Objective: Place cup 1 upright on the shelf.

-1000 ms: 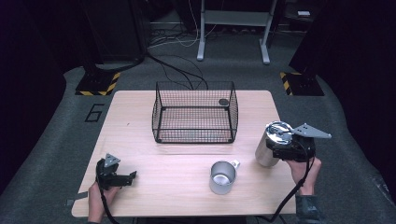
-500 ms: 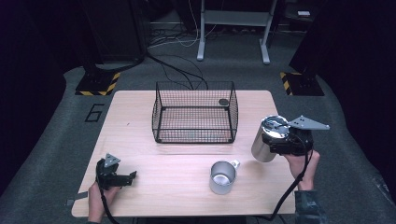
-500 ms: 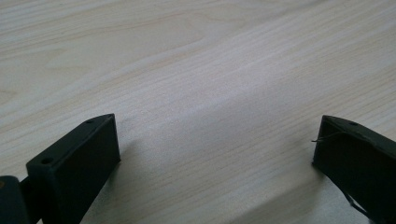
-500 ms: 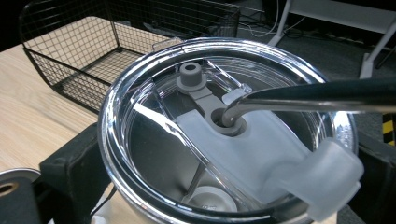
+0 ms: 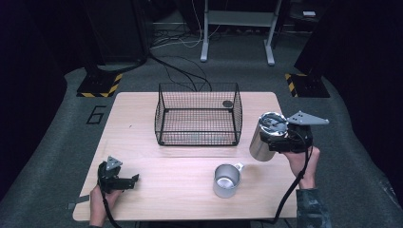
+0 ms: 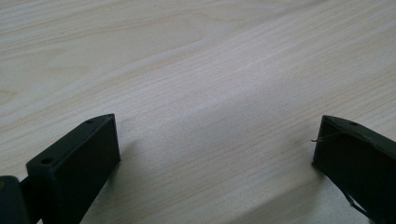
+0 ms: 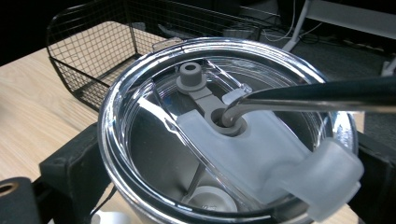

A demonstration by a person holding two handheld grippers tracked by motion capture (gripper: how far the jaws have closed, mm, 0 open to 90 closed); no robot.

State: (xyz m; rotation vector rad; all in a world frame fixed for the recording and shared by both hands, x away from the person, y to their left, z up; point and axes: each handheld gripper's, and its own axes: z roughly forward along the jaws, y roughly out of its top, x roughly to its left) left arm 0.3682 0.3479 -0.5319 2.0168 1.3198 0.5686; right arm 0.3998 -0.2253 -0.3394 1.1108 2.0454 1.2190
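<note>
Here the right gripper has its jaws clamped on the sides of a stainless steel tumbler, holding it lifted clear of the desk beside the right edge, about halfway along it. The tumbler leans a little, its top tipped toward the right gripper's body. In the right gripper view the tumbler sits between the two black jaws, one on either flank of its shiny rim, and its clear plastic lid is in place. A metal straw goes down through the hole in the lid and bends off to the side, and a small grey stopper stands beside that hole.

The left gripper rests low near the front left corner of the desk, its jaws pointing toward the right edge. In the left gripper view the jaws stand wide apart, with bare wood grain between them and nothing gripped.

A black wire basket stands toward the far edge of the desk, near the middle, well apart from both grippers. A small steel mug with its handle turned toward the far edge stands upright near the front edge, right of centre, below and to the left of the held tumbler.
</note>
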